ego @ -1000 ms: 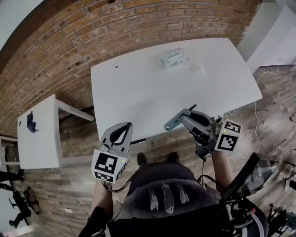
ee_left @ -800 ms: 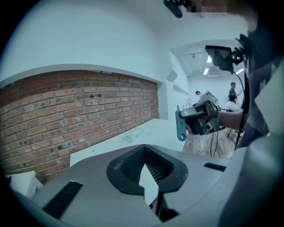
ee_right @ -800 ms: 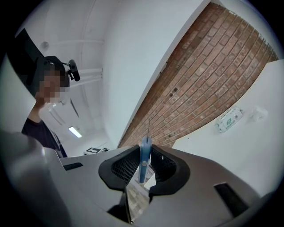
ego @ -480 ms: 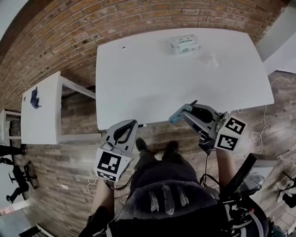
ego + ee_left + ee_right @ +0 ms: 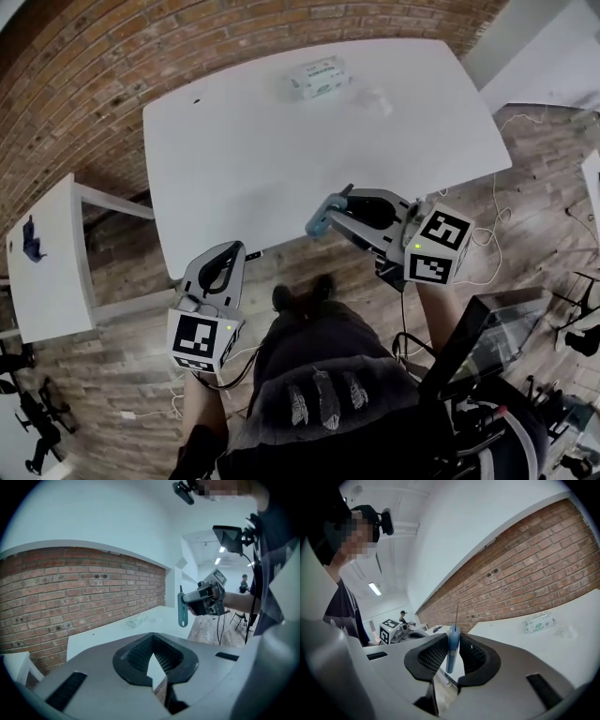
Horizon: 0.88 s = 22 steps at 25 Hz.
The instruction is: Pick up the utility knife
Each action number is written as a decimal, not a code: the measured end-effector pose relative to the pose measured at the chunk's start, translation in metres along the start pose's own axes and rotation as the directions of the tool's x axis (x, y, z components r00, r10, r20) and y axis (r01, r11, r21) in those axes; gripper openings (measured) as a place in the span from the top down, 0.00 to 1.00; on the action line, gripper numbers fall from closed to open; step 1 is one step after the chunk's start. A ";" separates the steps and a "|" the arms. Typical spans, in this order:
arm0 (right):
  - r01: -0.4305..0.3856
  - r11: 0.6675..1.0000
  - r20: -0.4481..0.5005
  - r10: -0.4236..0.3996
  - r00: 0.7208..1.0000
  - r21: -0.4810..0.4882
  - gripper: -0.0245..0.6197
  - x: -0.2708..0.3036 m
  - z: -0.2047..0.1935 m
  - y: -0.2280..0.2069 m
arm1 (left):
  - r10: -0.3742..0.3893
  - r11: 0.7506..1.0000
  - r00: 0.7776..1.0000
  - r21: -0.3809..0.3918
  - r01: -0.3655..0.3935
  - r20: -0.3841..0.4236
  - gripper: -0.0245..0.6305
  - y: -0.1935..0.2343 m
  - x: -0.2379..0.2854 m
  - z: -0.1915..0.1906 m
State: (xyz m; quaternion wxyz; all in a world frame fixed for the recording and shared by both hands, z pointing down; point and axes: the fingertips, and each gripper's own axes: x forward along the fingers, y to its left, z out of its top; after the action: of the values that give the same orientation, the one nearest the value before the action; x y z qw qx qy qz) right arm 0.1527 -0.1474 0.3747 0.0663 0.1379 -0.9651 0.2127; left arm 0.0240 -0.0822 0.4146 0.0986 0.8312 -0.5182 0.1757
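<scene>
Surface: a large white rectangular table (image 5: 281,159) fills the upper middle of the head view and is mostly bare. Near its far edge, top centre, lies a white flat packet with green print (image 5: 317,77). Just to the right of the packet is a small pale translucent lump (image 5: 375,98), too small to identify.

Room: a red brick wall (image 5: 187,37) runs across the top and upper left. The floor is wood-look planks (image 5: 131,375). A smaller white side table (image 5: 52,272) stands at the left edge with a little dark blue object (image 5: 31,239) on it. Loose white cables (image 5: 487,248) lie on the floor at the right. Black tripod stands (image 5: 28,422) sit at lower left.

Right gripper (image 5: 345,208): right of centre, at the table's near edge. The right gripper view shows its black ribbed pads clamped on the blue-grey slim plastic utility knife (image 5: 452,651). The knife stands roughly upright between them, with a thin blade (image 5: 456,613) pointing upward. The knife is off the table and in the air. In the head view its blue end (image 5: 322,221) juts to the left of the jaws.

Left gripper (image 5: 228,255): lower left of centre, over the floor just off the table's near edge. Its jaws are together and nothing is gripped between them.
</scene>
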 end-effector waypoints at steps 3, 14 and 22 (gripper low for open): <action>0.046 0.999 0.005 -0.046 0.999 -0.018 0.84 0.002 0.006 0.014 | -0.043 0.999 0.999 -0.003 0.043 0.033 0.97 0.006 -0.006 0.001; 0.259 0.957 -0.041 -0.266 0.963 -0.130 0.84 -0.003 0.006 0.053 | -0.256 0.964 0.959 -0.037 0.262 0.122 0.97 0.010 0.005 -0.010; 0.327 0.934 0.004 -0.330 0.944 -0.147 0.84 -0.028 0.006 0.063 | -0.327 0.945 0.937 0.023 0.326 0.123 0.97 -0.011 0.012 0.002</action>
State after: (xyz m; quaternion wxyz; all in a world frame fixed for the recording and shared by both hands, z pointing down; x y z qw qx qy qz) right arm 0.1607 -0.0883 0.3394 0.1206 0.2898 -0.9407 0.1290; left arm 0.0387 -0.0882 0.4181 0.0930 0.9151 -0.3780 0.1051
